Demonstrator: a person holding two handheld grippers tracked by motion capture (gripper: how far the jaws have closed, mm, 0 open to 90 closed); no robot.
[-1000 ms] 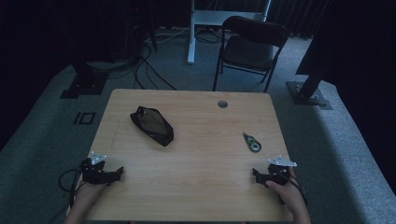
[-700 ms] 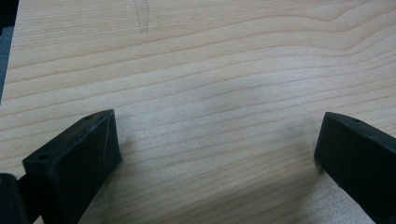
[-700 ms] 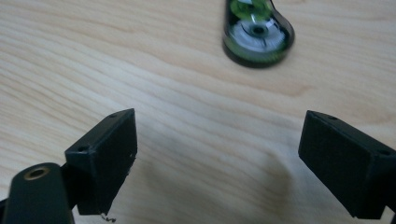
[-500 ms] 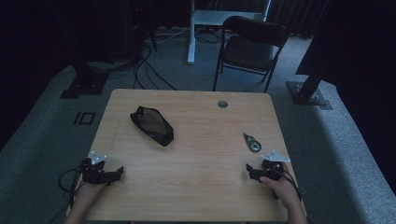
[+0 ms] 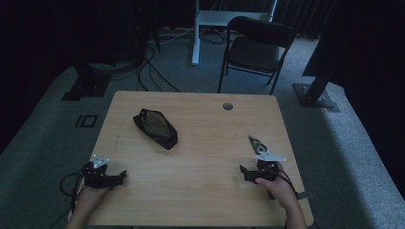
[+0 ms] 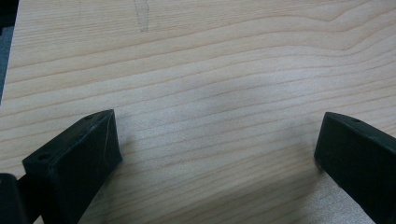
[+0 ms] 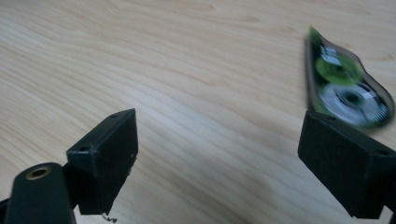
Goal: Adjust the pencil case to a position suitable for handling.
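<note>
Small teardrop-shaped clear tape dispenser (image 5: 256, 144) with green and white wheels inside, lying flat on the right part of the desk (image 5: 200, 143), pointed tip away from the person; in the right gripper view it (image 7: 348, 88) sits just beyond the right-side jaw, slightly blurred, apart from the jaw as far as can be told; right gripper (image 5: 255, 171) just near side of it in the high view, jaws spread wide with bare wood between them, nothing held; right hand (image 5: 279, 191) behind it, forearm coming in from bottom edge; black zip pouch (image 5: 155, 128) lying on the left-centre of the desk, angled, well apart from the dispenser; left gripper (image 5: 106, 175) near the front-left corner, held by left hand (image 5: 90, 198), jaws wide apart in the left gripper view (image 6: 215, 154), only wood grain between them; round grommet hole (image 5: 228, 106) near far edge of desk; dark folding chair (image 5: 258, 47) on the floor beyond the desk; cables (image 5: 148, 71) trailing on the grey carpet at far left.
</note>
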